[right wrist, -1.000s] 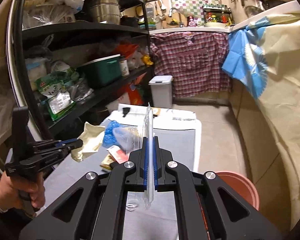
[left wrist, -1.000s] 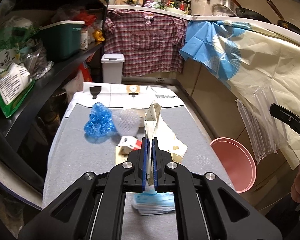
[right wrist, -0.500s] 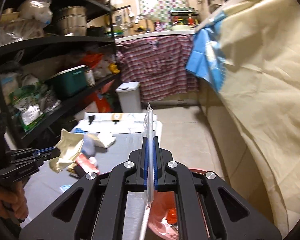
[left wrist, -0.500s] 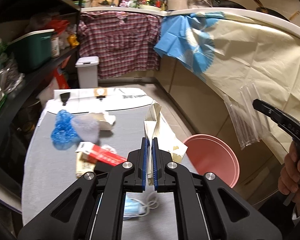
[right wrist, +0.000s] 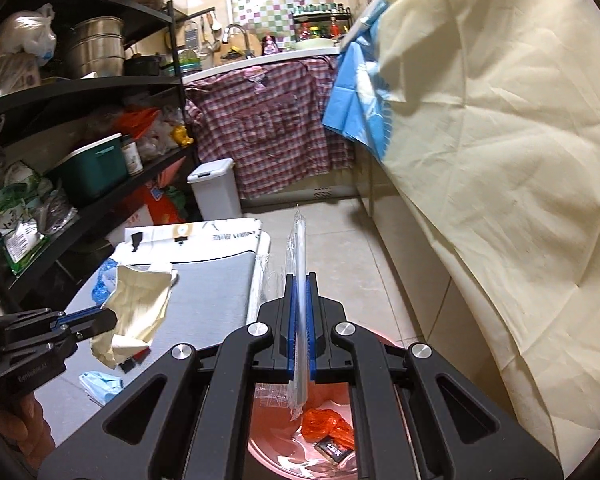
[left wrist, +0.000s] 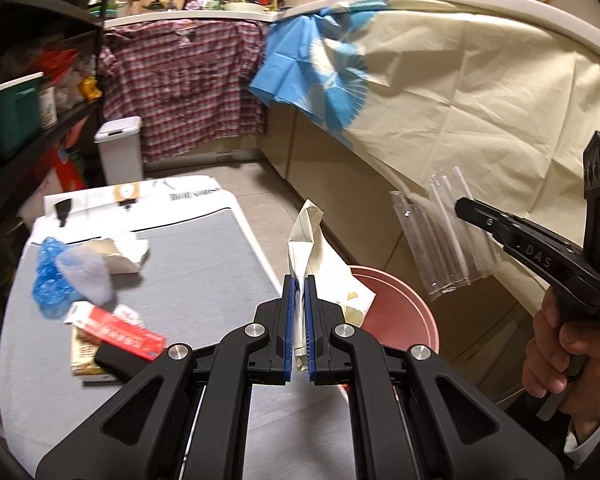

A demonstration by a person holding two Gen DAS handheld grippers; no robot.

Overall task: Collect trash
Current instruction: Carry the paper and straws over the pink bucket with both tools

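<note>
the cream paper bag (left wrist: 324,264) is clamped between the blue pads of the left gripper (left wrist: 299,322), held in the air past the right edge of the grey table (left wrist: 196,264), with the pink bin (left wrist: 400,312) just behind and below it. from the right wrist view the same bag (right wrist: 140,304) hangs crumpled from the left gripper (right wrist: 100,320) over the table's near corner.

the right gripper (right wrist: 300,332) is clenched on a clear plastic sleeve (right wrist: 299,280) that stands edge-on between its pads and reaches down toward the bin (right wrist: 268,440) directly below. inside the bin lie an orange wrapper (right wrist: 324,428) and a small dark packet (right wrist: 334,450). in the left wrist view the sleeve (left wrist: 440,240) hangs from the right gripper (left wrist: 466,208), above and to the right of the bin.

on the table lie a blue bag (left wrist: 48,280), a red packet (left wrist: 120,330), a white carton (left wrist: 120,256) and a blue mask (right wrist: 100,386). a white lidded bin (left wrist: 120,152) stands on the floor beyond the table, before a plaid cloth (left wrist: 188,80). black shelves (right wrist: 80,92) run along the left.
</note>
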